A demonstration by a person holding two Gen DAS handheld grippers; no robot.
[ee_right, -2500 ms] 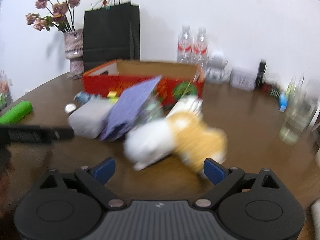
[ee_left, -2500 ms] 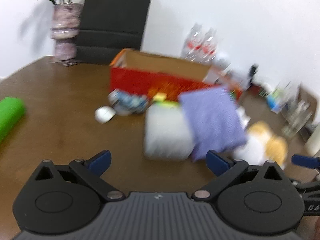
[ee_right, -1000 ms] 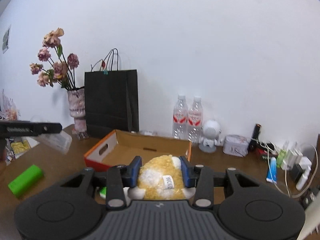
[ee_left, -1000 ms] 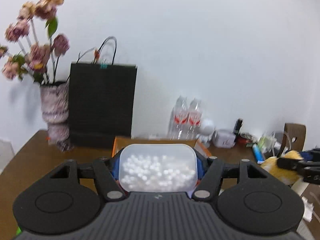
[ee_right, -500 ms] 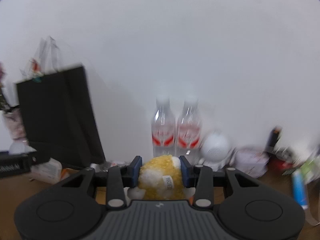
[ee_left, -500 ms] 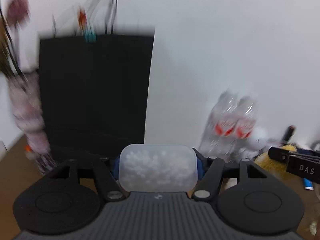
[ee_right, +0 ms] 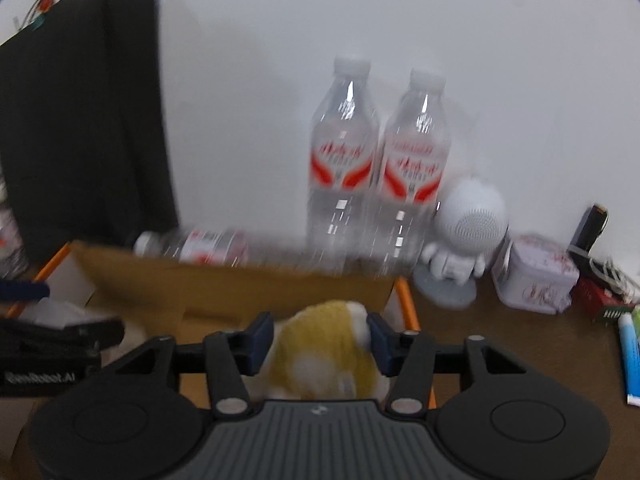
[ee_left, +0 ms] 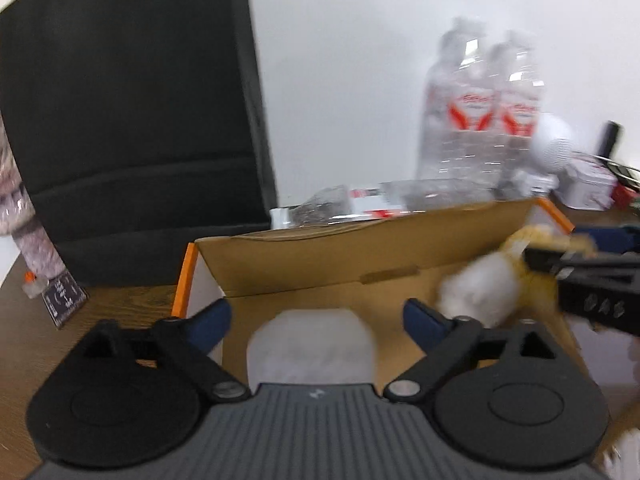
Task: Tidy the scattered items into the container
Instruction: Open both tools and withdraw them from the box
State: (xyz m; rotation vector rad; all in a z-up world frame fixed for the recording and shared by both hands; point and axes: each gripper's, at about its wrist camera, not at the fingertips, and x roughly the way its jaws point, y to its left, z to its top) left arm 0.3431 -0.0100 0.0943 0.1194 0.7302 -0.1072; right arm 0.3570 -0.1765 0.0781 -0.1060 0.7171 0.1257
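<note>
Since half a second ago both grippers have dropped from facing the wall to hanging over the cardboard box [ee_left: 360,256], and the left gripper [ee_left: 316,318] has let go: fingers spread wide, clear tub [ee_left: 312,344] sitting loose between them, down in the box, not touching either pad. Tub outline is blurred, so whether it's resting on the floor or mid-drop I can't tell. Right gripper [ee_right: 320,338] is clamped on the yellow-white plush toy [ee_right: 326,354], pads pressing both sides of it, over the box's right end near the orange rim. From the left wrist view the toy [ee_left: 484,290] hangs just inside the right wall, beside the tub, apart from it.

Handling guess: plush is soft, light, squashy, grips well anywhere on the body, won't break if dropped. Tub looks rigid and smooth with small white balls inside, probably light, slippery on the sides; take it across the short sides.

Behind the box: a water bottle lying flat [ee_right: 200,246], two upright bottles [ee_right: 380,184], black paper bag [ee_left: 132,120], white round speaker figure [ee_right: 466,236], all on the brown table [ee_right: 528,344].
</note>
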